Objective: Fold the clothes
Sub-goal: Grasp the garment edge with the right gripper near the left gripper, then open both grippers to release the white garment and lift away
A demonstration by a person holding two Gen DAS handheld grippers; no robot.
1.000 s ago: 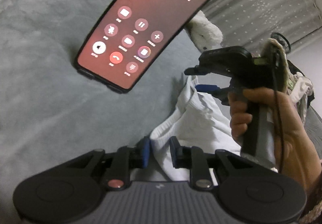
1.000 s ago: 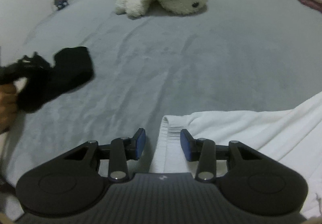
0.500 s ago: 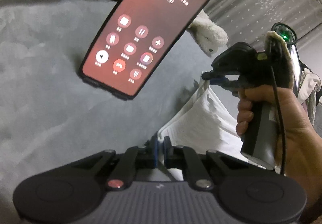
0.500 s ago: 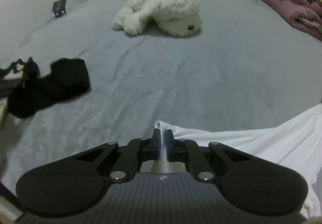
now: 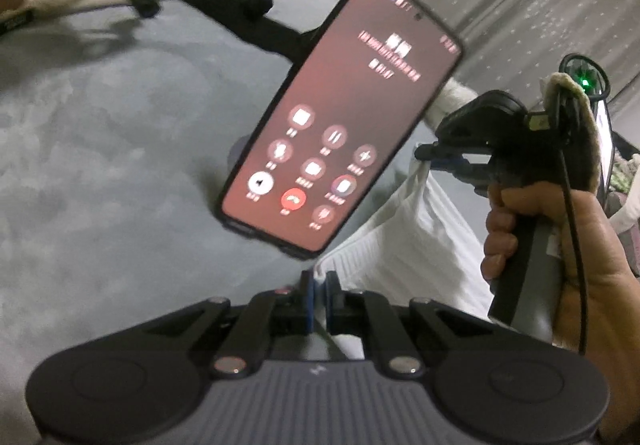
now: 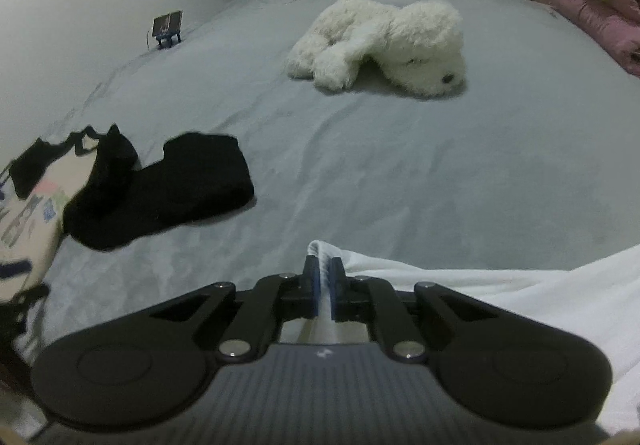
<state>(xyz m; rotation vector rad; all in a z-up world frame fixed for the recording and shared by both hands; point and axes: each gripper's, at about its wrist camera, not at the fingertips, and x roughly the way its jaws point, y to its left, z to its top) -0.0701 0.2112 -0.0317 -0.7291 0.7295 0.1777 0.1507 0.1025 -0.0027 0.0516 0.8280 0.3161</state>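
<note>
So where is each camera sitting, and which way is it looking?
Left wrist: sits on the left tool, looking down along its fingers across the grey bed; it sees a lit phone, the white garment it pinches, and a hand gripping the right tool.
Right wrist: sits on the right tool, looking across the bed toward a white plush dog and black clothes; only its own fingers show.
Shared: both see the bed and the white garment, each tool shut on its edge.

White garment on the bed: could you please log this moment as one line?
left gripper: shut on white garment | right gripper: shut on white garment | garment: edge lifted off grey bed
</note>
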